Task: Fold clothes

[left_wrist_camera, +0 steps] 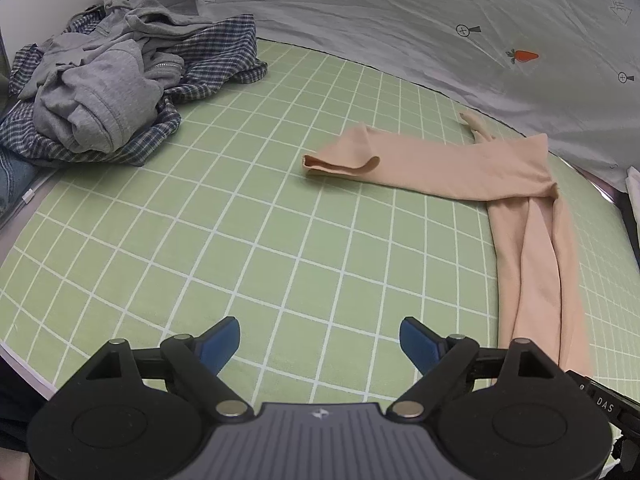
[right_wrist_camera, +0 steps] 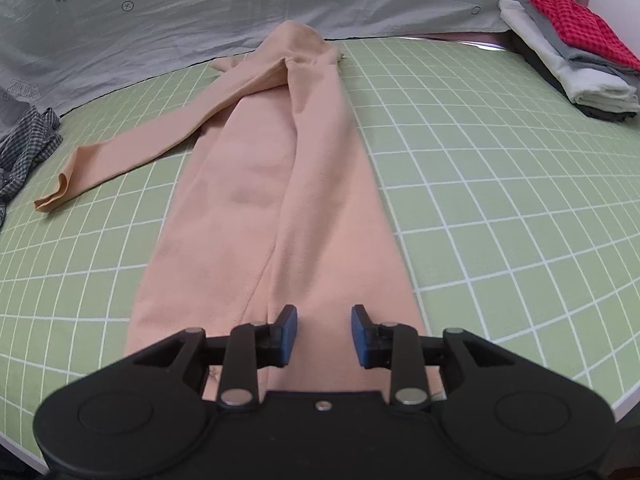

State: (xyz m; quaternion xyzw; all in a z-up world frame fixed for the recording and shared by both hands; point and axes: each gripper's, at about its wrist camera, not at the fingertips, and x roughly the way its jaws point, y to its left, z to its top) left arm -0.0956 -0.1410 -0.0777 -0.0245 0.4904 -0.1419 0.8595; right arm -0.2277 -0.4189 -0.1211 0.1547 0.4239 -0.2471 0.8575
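A peach long-sleeved garment (right_wrist_camera: 280, 184) lies folded lengthwise on the green grid mat (right_wrist_camera: 500, 184), with one sleeve (right_wrist_camera: 132, 148) stretched out to the left. My right gripper (right_wrist_camera: 324, 336) hovers open over the garment's near end, nothing between its blue pads. In the left wrist view the same garment (left_wrist_camera: 532, 248) lies at the right, its sleeve (left_wrist_camera: 400, 164) reaching toward the middle of the mat (left_wrist_camera: 240, 240). My left gripper (left_wrist_camera: 320, 344) stands wide open above bare mat, well short of the sleeve cuff (left_wrist_camera: 340, 164).
A heap of unfolded clothes, a grey hoodie (left_wrist_camera: 96, 88) on a blue checked shirt (left_wrist_camera: 216, 60), sits at the mat's far left. A stack of folded clothes (right_wrist_camera: 576, 56) with a red checked piece on top rests at the far right. A grey carrot-print sheet (left_wrist_camera: 400, 32) lies behind.
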